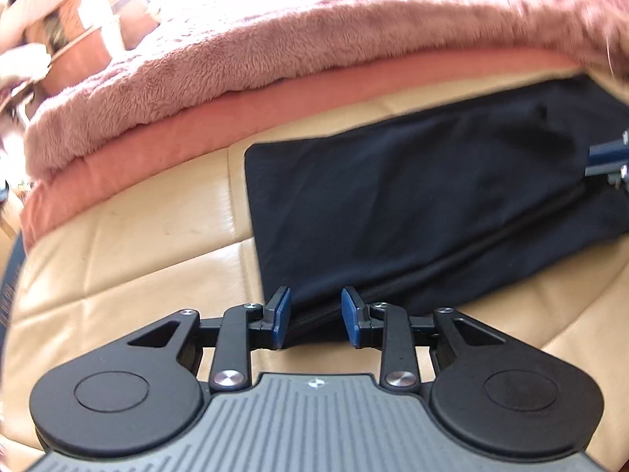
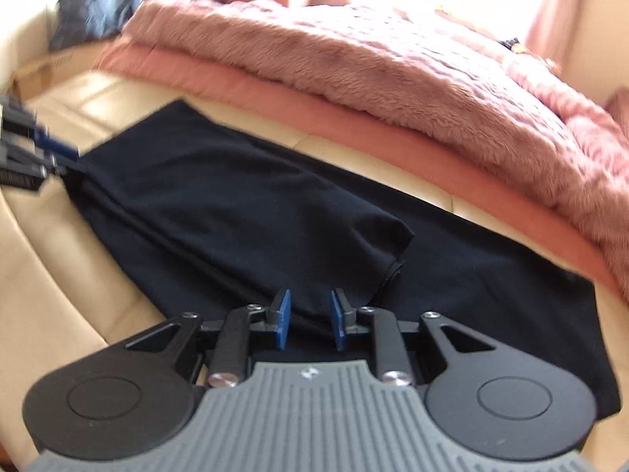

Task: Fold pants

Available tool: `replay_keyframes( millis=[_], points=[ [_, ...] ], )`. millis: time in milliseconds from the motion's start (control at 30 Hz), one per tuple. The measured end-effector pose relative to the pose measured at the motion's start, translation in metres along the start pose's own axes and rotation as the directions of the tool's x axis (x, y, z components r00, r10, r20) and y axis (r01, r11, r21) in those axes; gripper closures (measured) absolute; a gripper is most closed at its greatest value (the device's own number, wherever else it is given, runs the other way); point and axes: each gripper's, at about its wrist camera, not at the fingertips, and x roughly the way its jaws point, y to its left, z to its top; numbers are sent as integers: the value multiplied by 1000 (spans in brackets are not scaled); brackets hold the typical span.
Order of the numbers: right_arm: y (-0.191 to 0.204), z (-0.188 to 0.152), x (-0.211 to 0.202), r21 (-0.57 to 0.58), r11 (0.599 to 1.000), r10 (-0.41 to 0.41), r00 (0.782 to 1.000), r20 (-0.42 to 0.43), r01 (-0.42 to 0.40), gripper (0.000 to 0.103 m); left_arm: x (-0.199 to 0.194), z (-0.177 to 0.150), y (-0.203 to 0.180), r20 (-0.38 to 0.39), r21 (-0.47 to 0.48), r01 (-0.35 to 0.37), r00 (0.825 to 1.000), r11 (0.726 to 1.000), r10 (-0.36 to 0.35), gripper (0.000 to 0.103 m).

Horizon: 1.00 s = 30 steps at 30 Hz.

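- Your left tongs (image 1: 314, 316) stand narrow around the edge of the black, soft fabric pants (image 1: 412, 196), grip uncertain.
- Your right tongs (image 2: 308, 320) stand narrow over them; their long axis runs between both.

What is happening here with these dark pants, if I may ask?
A person is folding black pants on a beige leather seat, beside a pink fluffy blanket. The left gripper and the right gripper each have the pants' near edge between their fingers. The pants are already partly folded over themselves.
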Motion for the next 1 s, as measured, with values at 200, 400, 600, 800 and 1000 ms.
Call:
replay_keyframes(
  millis=[200, 400, 600, 800, 1000],
  points=[
    [-4, -1, 13, -130, 991, -21, 999, -33, 17, 85, 2, -9, 5, -10, 68, -50, 999, 996, 51, 66],
    [-9, -3, 16, -180, 984, -10, 998, -58, -1, 99, 6, -6, 0, 7, 125, -60, 998, 990, 60, 66],
    [-10, -3, 3, -221, 975, -16, 1000, -15, 13, 103, 1, -1, 2, 45, 119, -43, 998, 992, 38, 66],
    [-11, -3, -13, -185, 982, 33, 999, -32, -38, 103, 6, 8, -1, 55, 84, 2, 998, 996, -6, 66],
    [-27, -12, -5, -39, 999, 28, 996, -86, -31, 93, 19, 13, -3, 14, 36, 32, 999, 999, -33, 66]
  ],
)
